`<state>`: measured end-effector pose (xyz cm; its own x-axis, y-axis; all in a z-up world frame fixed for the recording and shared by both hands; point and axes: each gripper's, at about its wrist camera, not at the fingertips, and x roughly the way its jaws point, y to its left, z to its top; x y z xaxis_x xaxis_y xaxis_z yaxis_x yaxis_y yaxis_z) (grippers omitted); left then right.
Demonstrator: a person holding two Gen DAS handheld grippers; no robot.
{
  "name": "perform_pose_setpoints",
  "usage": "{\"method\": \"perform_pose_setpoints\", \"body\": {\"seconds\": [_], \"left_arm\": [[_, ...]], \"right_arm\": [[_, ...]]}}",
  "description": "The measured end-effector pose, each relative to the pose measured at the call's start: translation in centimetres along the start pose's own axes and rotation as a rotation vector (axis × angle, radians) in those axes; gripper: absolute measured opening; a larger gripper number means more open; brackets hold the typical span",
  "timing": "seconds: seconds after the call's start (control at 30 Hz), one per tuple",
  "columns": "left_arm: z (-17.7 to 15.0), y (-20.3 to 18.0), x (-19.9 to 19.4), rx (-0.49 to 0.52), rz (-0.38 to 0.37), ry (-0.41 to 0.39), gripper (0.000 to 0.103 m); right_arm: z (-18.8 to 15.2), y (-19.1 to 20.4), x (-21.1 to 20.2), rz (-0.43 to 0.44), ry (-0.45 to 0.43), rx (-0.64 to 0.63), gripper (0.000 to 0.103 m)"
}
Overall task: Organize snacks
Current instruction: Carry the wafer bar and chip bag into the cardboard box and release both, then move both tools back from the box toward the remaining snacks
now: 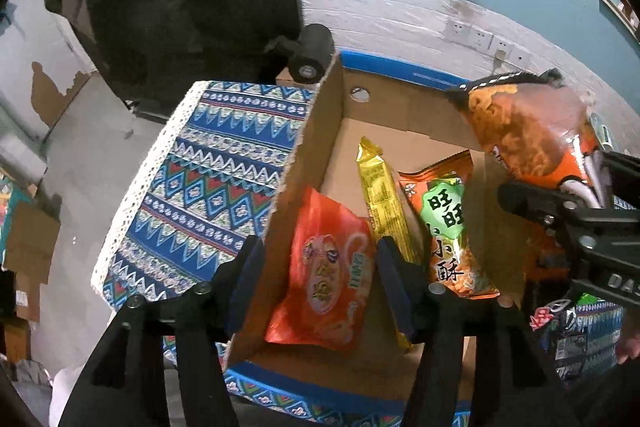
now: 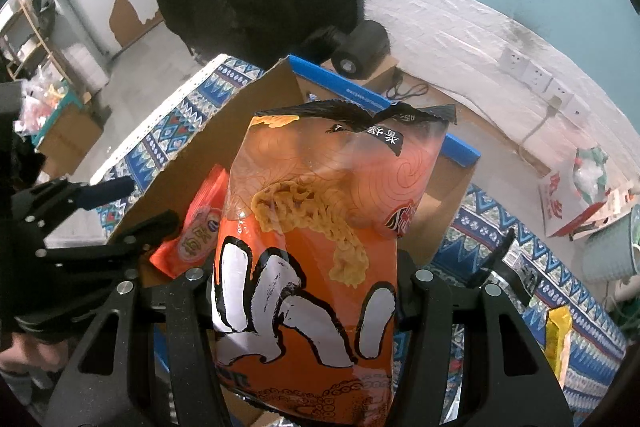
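A cardboard box (image 1: 312, 139) with a blue rim stands on a patterned cloth. Inside it lie a red-orange snack bag (image 1: 324, 275), a yellow stick pack (image 1: 384, 203) and an orange-green bag (image 1: 448, 231). My left gripper (image 1: 316, 279) is open, its fingers straddling the box's left wall beside the red-orange bag. My right gripper (image 2: 304, 291) is shut on a large orange noodle-snack bag (image 2: 316, 235) and holds it above the box (image 2: 224, 131). The same bag (image 1: 532, 131) and right gripper (image 1: 576, 207) show at the right of the left wrist view.
A black cylinder (image 2: 362, 49) sits behind the box near a white wall with sockets (image 2: 540, 79). On the cloth to the right lie a yellow pack (image 2: 558, 335) and a dark wrapper (image 2: 516, 271). A red-white bag (image 2: 576, 199) lies on the floor.
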<state>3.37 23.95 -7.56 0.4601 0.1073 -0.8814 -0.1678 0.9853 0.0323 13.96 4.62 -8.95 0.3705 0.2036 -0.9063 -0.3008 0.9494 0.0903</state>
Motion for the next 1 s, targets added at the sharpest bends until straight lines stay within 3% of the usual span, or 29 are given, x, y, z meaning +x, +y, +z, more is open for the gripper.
{"method": "perform_pose_setpoints", "body": {"seconds": [0.57, 0.7, 1.0], "left_arm": [[-0.4, 0.8, -1.3, 0.011, 0.041, -0.042, 0.068], [-0.3, 0.8, -1.7, 0.002, 0.025, -0.05, 0.068], [-0.3, -0.9, -2.2, 0.032, -0.008, -0.051, 0.071]], "right_arm": [[0.4, 1.7, 3.5, 0.052, 0.071, -0.027, 0.06], [0.3, 1.5, 3.0, 0.046, 0.058, -0.027, 0.071], [0.3, 0.4, 0.1, 0.026, 0.002, -0.012, 0.079]]}}
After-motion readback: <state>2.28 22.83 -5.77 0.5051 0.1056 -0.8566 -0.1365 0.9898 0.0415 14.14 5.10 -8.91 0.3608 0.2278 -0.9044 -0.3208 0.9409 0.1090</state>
